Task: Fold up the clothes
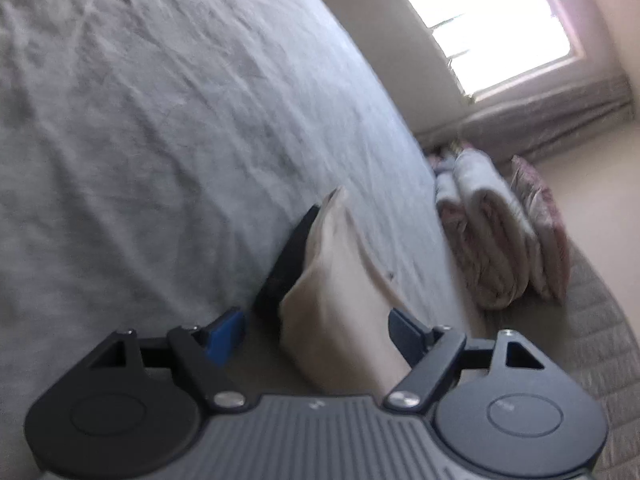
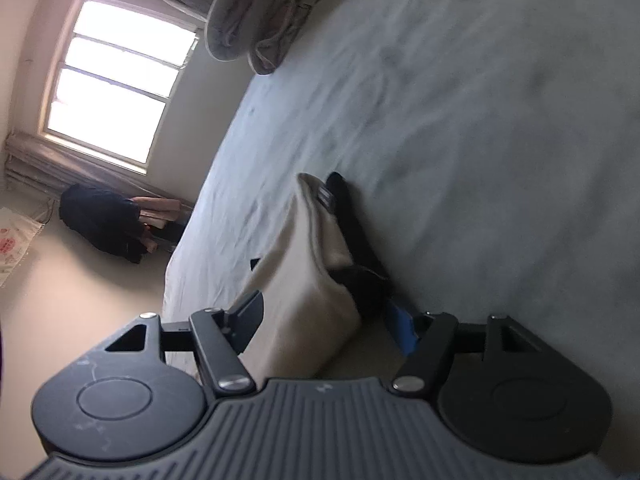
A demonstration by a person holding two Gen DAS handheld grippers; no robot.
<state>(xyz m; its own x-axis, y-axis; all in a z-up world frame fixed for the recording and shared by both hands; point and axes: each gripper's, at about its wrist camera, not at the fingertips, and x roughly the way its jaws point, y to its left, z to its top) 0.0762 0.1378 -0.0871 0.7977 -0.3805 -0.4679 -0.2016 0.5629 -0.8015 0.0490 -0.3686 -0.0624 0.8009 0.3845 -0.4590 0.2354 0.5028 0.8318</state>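
Note:
A folded cream garment [image 1: 340, 280] lies on the grey bedsheet [image 1: 160, 120] on top of a dark garment [image 1: 288, 264]. My left gripper [image 1: 316, 332] is open, its fingers on either side of the cream garment's near end. In the right wrist view the same cream garment [image 2: 304, 280] lies over the dark garment [image 2: 356, 232], with a small dark label near its far end. My right gripper [image 2: 324, 320] is open around its near end. I cannot tell whether the pads touch the cloth.
Folded pinkish blankets [image 1: 492, 236] are stacked at the bed's end, also in the right wrist view [image 2: 260, 12]. A bright window [image 2: 116, 84] is behind. A dark bundle [image 2: 104, 220] and a printed bag [image 2: 12, 248] lie on the floor.

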